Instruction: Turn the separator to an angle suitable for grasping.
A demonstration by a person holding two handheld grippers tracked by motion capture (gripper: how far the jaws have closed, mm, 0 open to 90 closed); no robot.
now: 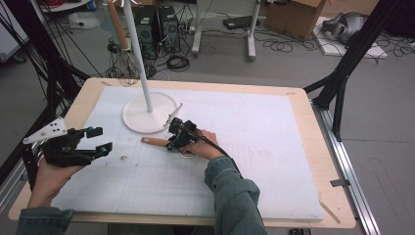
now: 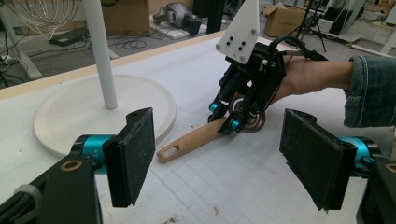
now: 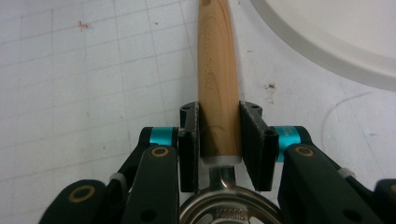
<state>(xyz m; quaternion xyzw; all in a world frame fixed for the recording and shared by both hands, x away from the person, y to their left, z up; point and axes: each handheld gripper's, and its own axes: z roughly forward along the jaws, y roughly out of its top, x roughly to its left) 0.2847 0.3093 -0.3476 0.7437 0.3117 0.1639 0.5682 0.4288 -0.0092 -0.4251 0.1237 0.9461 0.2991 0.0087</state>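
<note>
A utensil with a wooden handle (image 1: 154,142) (image 2: 191,139) (image 3: 217,70) and a round metal head (image 3: 224,210) lies flat on the white gridded mat (image 1: 254,161), just in front of the stand's base. My right gripper (image 1: 172,144) (image 2: 224,116) (image 3: 219,116) is shut on the handle close to the metal head, one pad on each side. The handle's free end with its hanging hole (image 2: 169,151) points away from the hand. My left gripper (image 1: 100,139) (image 2: 219,158) hovers at the mat's left edge, open, with nothing between its pads.
A white stand with a round base (image 1: 142,115) (image 2: 70,107) (image 3: 336,32) and a pole (image 1: 139,54) rises at the back left of the mat. A wire whisk (image 1: 128,66) hangs from it. The wooden table rim (image 1: 313,127) frames the mat.
</note>
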